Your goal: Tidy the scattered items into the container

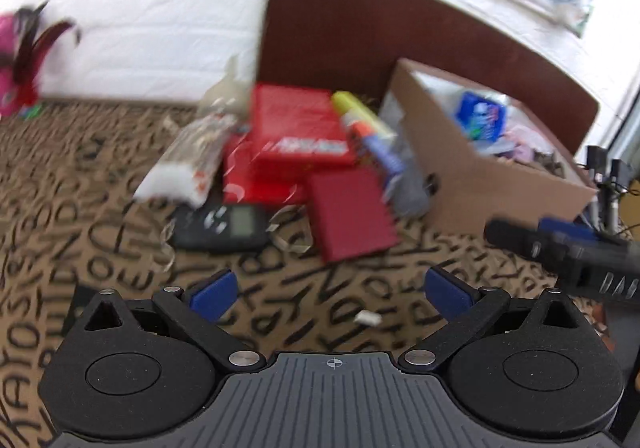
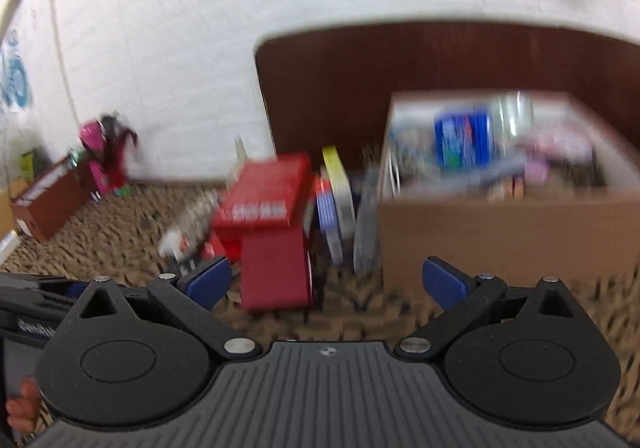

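We hold the left claw point(image 1: 332, 294) and right claw point(image 2: 326, 284) wide open, both empty, above the patterned carpet point(image 1: 100, 215); red boxes point(image 1: 298, 131) lie beside the cardboard box point(image 1: 472, 183).

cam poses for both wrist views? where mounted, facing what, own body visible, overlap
Left wrist: sits behind the left tool, looks down and forward over the patterned carpet at the pile; its jaws stand wide apart, and the right tool shows at the right edge.
Right wrist: sits behind the right tool, lower and more level, facing the cardboard box; jaws wide apart, a fingertip shows at bottom left.
Shared: cardboard box, large red box, brown headboard.
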A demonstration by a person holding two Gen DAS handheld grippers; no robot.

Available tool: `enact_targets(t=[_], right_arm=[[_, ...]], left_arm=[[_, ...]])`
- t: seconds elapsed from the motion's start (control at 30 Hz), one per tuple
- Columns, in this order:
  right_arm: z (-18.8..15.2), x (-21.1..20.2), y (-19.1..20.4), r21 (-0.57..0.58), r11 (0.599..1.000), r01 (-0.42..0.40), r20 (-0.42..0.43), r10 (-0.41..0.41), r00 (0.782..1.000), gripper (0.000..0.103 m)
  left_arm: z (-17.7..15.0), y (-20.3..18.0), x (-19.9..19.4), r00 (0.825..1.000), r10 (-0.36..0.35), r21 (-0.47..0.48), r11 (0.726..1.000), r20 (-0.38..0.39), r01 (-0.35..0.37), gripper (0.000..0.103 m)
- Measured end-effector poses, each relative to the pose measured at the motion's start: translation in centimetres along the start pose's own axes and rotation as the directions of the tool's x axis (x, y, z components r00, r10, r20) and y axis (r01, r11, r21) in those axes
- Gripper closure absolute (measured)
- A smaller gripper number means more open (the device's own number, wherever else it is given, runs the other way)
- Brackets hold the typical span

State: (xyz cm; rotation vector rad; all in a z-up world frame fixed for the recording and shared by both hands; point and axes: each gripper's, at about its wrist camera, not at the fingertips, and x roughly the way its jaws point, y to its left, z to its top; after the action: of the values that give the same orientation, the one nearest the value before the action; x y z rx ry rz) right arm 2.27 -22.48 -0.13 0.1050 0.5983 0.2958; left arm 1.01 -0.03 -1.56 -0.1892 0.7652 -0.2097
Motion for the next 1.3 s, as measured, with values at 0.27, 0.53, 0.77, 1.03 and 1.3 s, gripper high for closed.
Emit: enact_targets(t=[0.27, 0.53, 0.77, 1.03, 1.3], right_arm=[[-2.4, 2.7, 1.4, -0.090, 0.995, 0.043, -0.066, -0.049, 0.997, 0.005], [-2.2, 7.0, 2.1, -0.119, 0.992, -0.040, -0.136, 0.023, 0.990, 0.020], [-1.6, 9.8, 1.1, -0.069, 0.986, -0.149, -0.173, 0.135, 0.976, 0.033], [-0.8, 11.3, 1.4, -0.084, 0.965, -0.248, -0.151, 0.234, 0.960, 0.033], [-1.0, 9.2, 1.1, -0.036, 0.967, -0.252, -0.205, 0.240, 0.949, 0.052]], left_arm=[[0.9, 2.4, 2.0, 0.998, -0.056, -0.094, 0.994, 0.012, 0.057, 0.000], [2.8, 1.6, 7.1, 0.991, -0.125, -0.095, 0.988, -0.044, 0.120, 0.010], [3.6, 2.3, 10.0, 0.985, -0.147, -0.109, 0.985, -0.090, 0.137, 0.024], [4.3, 3.0, 12.4, 0.971, -0.209, -0.183, 0.965, -0.112, 0.187, 0.033], [3.6, 1.2, 10.7, 0.971, -0.188, -0.119, 0.978, -0.145, 0.172, 0.033]])
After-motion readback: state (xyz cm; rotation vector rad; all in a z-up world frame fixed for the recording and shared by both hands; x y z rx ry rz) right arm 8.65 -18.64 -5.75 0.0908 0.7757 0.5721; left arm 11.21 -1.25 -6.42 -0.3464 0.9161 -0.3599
